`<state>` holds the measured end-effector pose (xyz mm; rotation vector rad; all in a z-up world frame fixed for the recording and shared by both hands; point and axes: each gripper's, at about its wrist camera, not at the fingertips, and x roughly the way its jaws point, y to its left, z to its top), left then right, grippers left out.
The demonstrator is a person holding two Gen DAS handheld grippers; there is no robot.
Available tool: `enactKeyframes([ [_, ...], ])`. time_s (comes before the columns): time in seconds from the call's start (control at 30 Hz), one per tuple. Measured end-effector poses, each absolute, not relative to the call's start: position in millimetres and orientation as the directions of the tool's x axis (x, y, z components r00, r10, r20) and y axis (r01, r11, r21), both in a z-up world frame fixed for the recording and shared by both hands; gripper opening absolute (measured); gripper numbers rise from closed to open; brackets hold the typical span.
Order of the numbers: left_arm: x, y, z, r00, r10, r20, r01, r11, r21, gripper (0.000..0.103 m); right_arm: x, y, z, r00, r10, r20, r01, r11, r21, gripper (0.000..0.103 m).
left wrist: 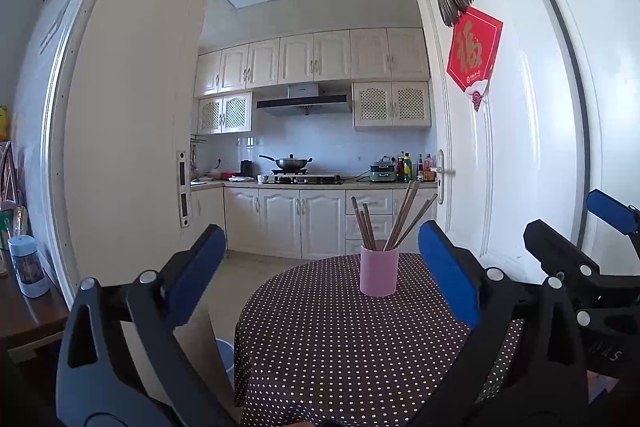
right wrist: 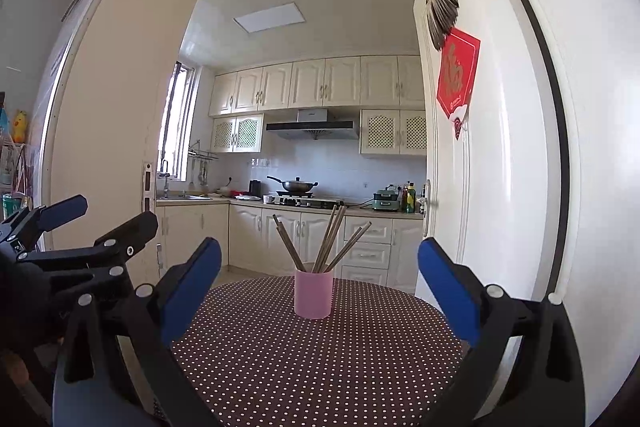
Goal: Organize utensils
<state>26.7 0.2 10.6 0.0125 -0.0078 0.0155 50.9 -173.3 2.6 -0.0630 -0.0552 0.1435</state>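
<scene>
Your left gripper (left wrist: pixel 320 275) and right gripper (right wrist: pixel 320 283) hang side by side over the near edge of the polka-dot table (right wrist: pixel 320 367), jaws spread wide, holding nothing. One pink cup (right wrist: pixel 313 294) stands upright mid-table, well ahead, with roughly eight chopsticks (right wrist: pixel 334 241) fanned inside; the exact count is hard to tell. If any need straightening, pinch one stick near its top and lift it straight, steadying the cup.
</scene>
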Motion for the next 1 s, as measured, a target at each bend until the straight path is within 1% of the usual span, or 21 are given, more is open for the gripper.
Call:
enactKeyframes([
  [0.43, 26.7, -0.3, 7.4, 1.000, 0.011, 0.012, -0.011, 1.000, 0.009, 0.095, 46.0, -170.8, -0.5, 0.990, 0.129, 0.062, -0.126, 0.990, -0.064, 0.095],
  [0.77, 28.4, -1.8, 6.7, 1.000, 0.010, -0.002, -0.010, 1.000, 0.013, 0.095, 48.3, -172.0, -4.2, 0.990, 0.133, 0.048, -0.131, 0.990, -0.047, 0.095],
  [1.0, 27.9, -2.7, 7.1, 1.000, 0.015, 0.005, -0.015, 1.000, 0.019, 0.095, 49.6, -172.9, -1.3, 0.990, 0.132, 0.047, -0.130, 0.991, -0.041, 0.095],
])
